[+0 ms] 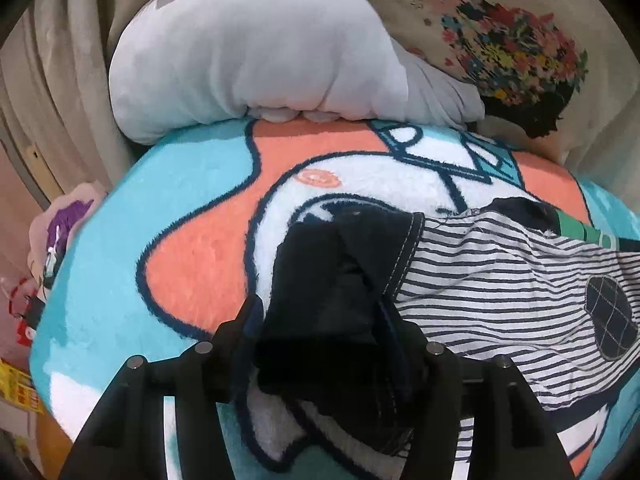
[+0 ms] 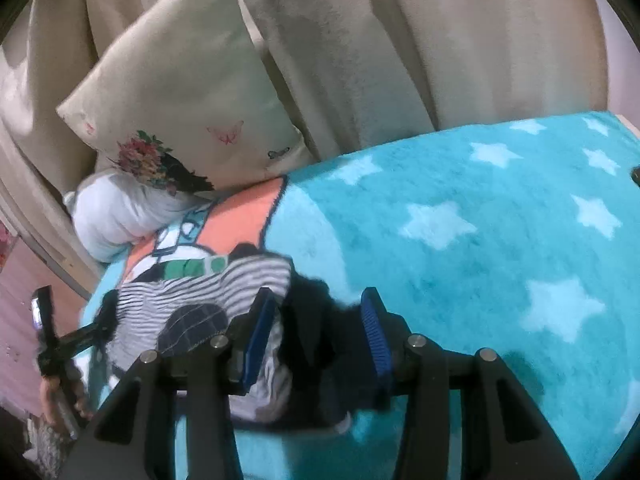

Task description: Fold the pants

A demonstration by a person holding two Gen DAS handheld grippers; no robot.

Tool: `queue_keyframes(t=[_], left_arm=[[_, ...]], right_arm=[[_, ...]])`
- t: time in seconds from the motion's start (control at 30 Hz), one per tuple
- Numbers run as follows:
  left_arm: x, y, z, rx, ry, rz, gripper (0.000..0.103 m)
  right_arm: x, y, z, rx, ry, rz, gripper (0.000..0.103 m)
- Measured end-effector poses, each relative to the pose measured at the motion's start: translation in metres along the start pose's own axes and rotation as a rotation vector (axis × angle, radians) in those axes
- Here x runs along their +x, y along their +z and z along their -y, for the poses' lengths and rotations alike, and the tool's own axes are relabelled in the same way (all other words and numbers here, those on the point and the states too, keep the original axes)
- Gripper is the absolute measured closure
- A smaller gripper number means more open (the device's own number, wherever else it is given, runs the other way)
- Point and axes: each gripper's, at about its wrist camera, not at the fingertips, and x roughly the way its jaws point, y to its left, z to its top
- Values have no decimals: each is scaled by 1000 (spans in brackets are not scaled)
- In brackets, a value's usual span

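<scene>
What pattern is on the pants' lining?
Thin navy and white stripes on the pants, with a dark checked patch; clearest in the left wrist view.

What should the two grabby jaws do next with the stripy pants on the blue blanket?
Probably lift both grippers up and back, clear of the pants. Both sets of jaws stand open with dark cloth loose between them, and the pants lie bunched on the blanket, so they seem let go.

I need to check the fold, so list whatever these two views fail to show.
- Left wrist view: dark fabric of the pants bunches between the left gripper jaws, hiding their pads.
- Right wrist view: motion blur smears the pants' dark edge at the right gripper.
- Both views: gripper bodies cover the pants' near part.
</scene>
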Motion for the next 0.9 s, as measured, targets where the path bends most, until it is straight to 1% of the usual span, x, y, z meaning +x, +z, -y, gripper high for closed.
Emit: queue_keyframes(t=[0.03,0.07,0.1,0.13,0.17,0.2,0.23,0.3,0.33,0.4,0.47,0.5,0.53,0.57,0.6,0.63,0.67,0.7,0.8,0.83,0.87,0.9], left_arm=[[1,0,-1,-5,-4,1,40],[1,-1,-1,-9,-6,1,39],[1,-1,-2,-15,-9,1,39],[2,-1,-2,-18,-13,2,39],[2,-2,-3,-20,-15,4,38],[1,-2,-3,-20,-16,6,38],[1,-3,-2,-21,-15,9,38],[1,-3,-2,-23,-15,14,37],[2,-4,-3,-27,-17,17,36],[2,-5,-4,-34,-22,22,34],[2,-5,-6,-41,-34,25,34],[2,-5,-7,-45,-37,26,33],[2,-6,-7,-49,-38,26,33],[2,-6,-8,-49,-39,27,33],[2,-7,-8,-49,-39,30,33],[2,-7,-8,-49,-39,33,33],[2,-8,-8,-52,-41,37,33],[2,-8,-9,-55,-45,39,33],[1,-9,-12,-70,-65,42,33],[-1,-10,-14,-80,-76,43,33],[-3,-10,-17,-90,-83,43,33],[-7,-9,-19,-103,-87,43,33]], right_arm=[[11,3,-4,-28,-39,-18,64],[16,3,-7,-40,-46,-33,76],[23,4,-9,-56,-27,-78,96],[22,5,-9,-53,-17,-87,96],[17,5,-9,-49,-13,-72,96],[4,6,-8,-44,-2,-38,96],[-8,5,-5,-31,6,-11,100],[-26,4,1,-1,1,24,100],[-34,1,7,19,-16,37,100],[-38,-5,17,40,-52,26,100],[-40,-12,29,58,-177,23,100],[-43,-13,36,81,-191,35,97],[-46,-14,43,125,-146,57,97],[-49,-16,52,182,-84,74,94],[-50,-16,59,230,-19,73,75],[-49,-16,62,253,25,64,48],[-46,-17,63,264,60,55,39],[-38,-18,62,259,88,34,36],[-10,-21,50,243,97,-41,37],[1,-23,46,249,106,-67,39],[7,-24,44,251,110,-77,46],[12,-23,39,241,106,-74,78]])
